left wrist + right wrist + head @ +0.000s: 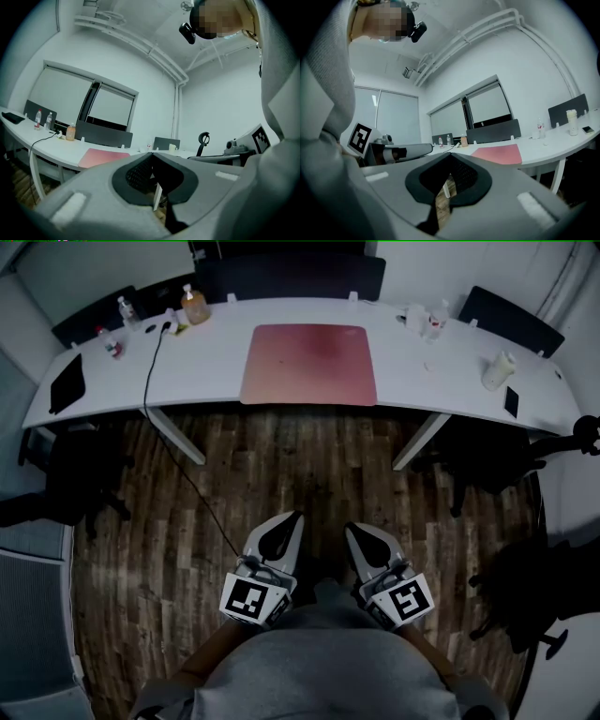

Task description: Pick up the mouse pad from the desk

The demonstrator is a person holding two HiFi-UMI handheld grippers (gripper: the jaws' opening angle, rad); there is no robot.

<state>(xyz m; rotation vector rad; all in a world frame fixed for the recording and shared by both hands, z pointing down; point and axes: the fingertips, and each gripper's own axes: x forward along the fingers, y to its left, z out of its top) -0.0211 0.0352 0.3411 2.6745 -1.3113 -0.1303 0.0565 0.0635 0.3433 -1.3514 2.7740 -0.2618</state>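
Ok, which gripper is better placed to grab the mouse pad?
Left, marginally: left gripper and right gripper are both shut, far from the desk; left is more squarely opposite the mouse pad.

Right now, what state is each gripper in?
Left gripper: jaws closed, holding nothing.
Right gripper: jaws closed, holding nothing.

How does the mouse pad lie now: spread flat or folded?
Spread flat on the desk: the head view shows the mouse pad as one whole pink rectangle, no corner folded over.

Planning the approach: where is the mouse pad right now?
Head view: the mouse pad lies flat at the middle of the desk, reaching its near edge.
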